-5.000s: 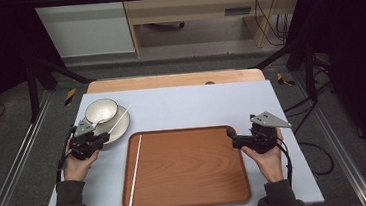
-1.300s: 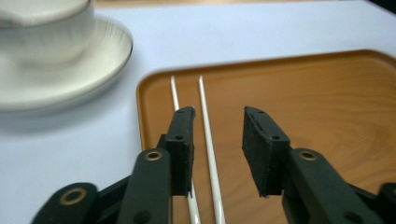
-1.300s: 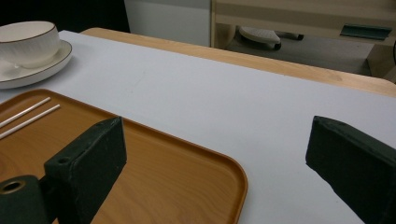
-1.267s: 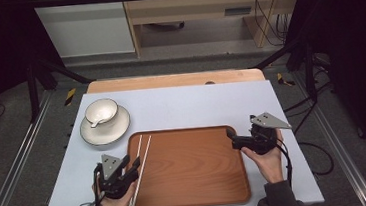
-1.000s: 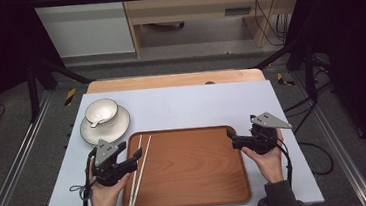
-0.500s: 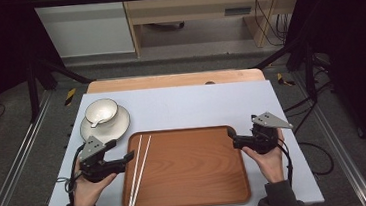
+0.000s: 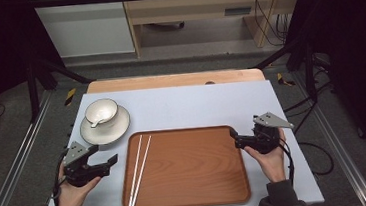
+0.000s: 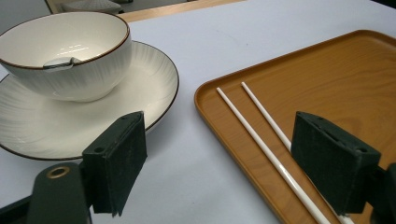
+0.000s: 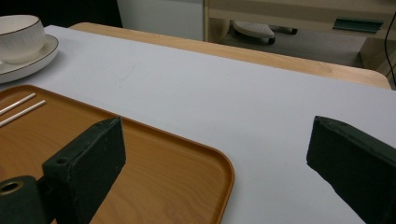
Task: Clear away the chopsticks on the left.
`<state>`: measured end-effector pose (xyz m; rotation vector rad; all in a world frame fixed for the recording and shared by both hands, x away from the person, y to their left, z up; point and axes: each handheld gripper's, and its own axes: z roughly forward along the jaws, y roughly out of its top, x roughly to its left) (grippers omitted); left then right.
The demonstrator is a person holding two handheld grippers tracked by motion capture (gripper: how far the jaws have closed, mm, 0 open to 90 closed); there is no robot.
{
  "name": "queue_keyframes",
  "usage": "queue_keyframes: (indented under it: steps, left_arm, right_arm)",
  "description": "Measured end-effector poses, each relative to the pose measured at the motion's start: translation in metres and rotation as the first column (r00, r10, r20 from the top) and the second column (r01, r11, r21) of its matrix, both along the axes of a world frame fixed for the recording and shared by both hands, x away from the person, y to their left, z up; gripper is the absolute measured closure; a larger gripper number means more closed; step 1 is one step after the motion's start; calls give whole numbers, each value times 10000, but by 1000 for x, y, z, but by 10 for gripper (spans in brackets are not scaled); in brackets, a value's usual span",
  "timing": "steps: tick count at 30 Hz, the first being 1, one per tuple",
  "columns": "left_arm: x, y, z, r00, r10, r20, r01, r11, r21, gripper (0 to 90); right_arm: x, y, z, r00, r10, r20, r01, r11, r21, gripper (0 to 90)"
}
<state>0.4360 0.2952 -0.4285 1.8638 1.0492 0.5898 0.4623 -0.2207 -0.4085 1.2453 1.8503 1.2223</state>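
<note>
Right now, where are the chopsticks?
In the high view the chopsticks lie side by side along the left edge of the wooden tray, just right of the left claw.

White chopsticks (image 7: 140,167) on reddish-brown wood-grain tray (image 7: 194,202); white ribbed bowl (image 7: 101,111) and saucer (image 7: 115,131), both brown-rimmed; pale blue-grey bench (image 7: 196,104); black tongs (image 7: 112,161).

I see the two thin white chopsticks (image 7: 139,168) lying flat, side by side and nearly parallel, along the nine-o'clock side of the brown wooden tray (image 7: 198,182), tips toward one o'clock.
</note>
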Motion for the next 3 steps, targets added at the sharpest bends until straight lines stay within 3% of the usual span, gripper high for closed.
queue_keyframes:
  steps: [3]
  left_arm:
    - [0, 0, -1, 10000, 5, -6, -5, 10000, 37, 171]
  right_arm:
    - [1, 0, -1, 10000, -3, -50, 3, 10000, 11, 48]
